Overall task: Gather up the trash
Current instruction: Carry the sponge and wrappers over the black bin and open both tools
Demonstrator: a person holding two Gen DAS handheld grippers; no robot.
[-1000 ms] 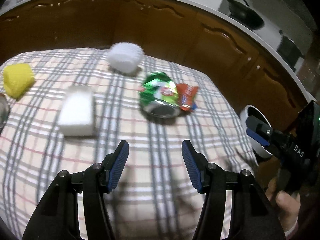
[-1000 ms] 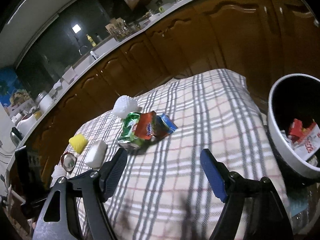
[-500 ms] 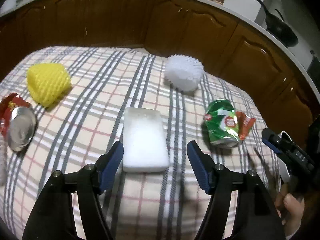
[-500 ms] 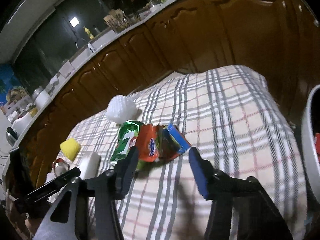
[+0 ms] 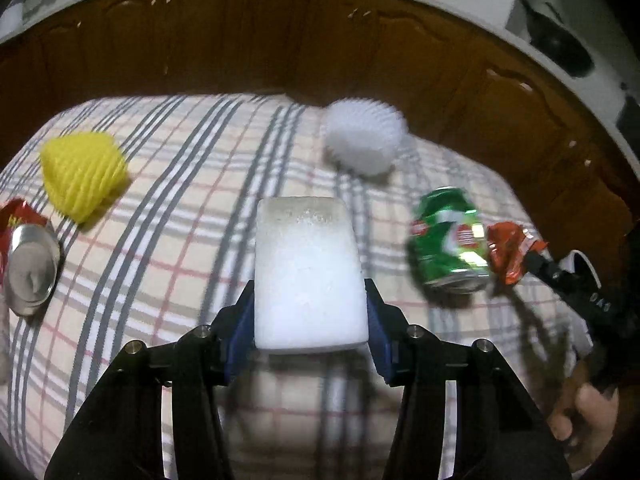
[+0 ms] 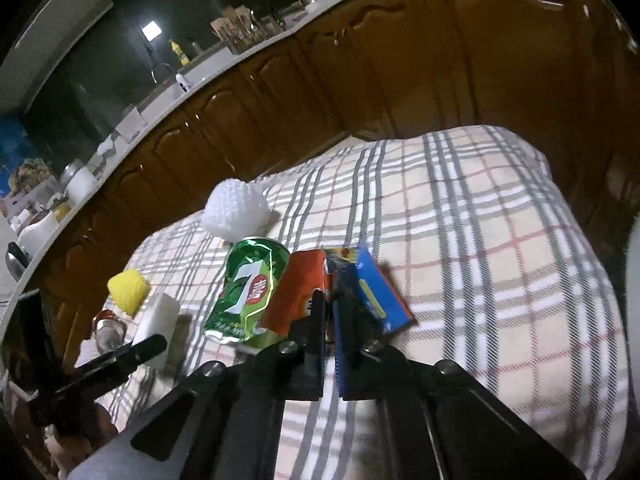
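Observation:
My left gripper [image 5: 310, 320] is shut on a white foam block [image 5: 308, 268] lying on the plaid cloth [image 5: 180, 248]. My right gripper [image 6: 330, 312] is shut on an orange and blue snack wrapper [image 6: 352, 292] that lies against a crushed green 7-Up can [image 6: 248, 292]. The can [image 5: 448, 240] and the wrapper [image 5: 510, 250] also show at the right of the left wrist view. The block also shows at the left of the right wrist view [image 6: 158, 320].
A white foam fruit net [image 5: 362, 140] sits at the back, a yellow one [image 5: 82, 176] at the left, with a red can [image 5: 28, 264] at the left edge. Brown cabinets [image 6: 360, 80] stand behind the table. A white bin rim [image 6: 634, 280] shows at the right edge.
My left gripper has swung left from the green can, moved up to the white block and shut on it. My right gripper has moved forward to the wrapper and shut on it.

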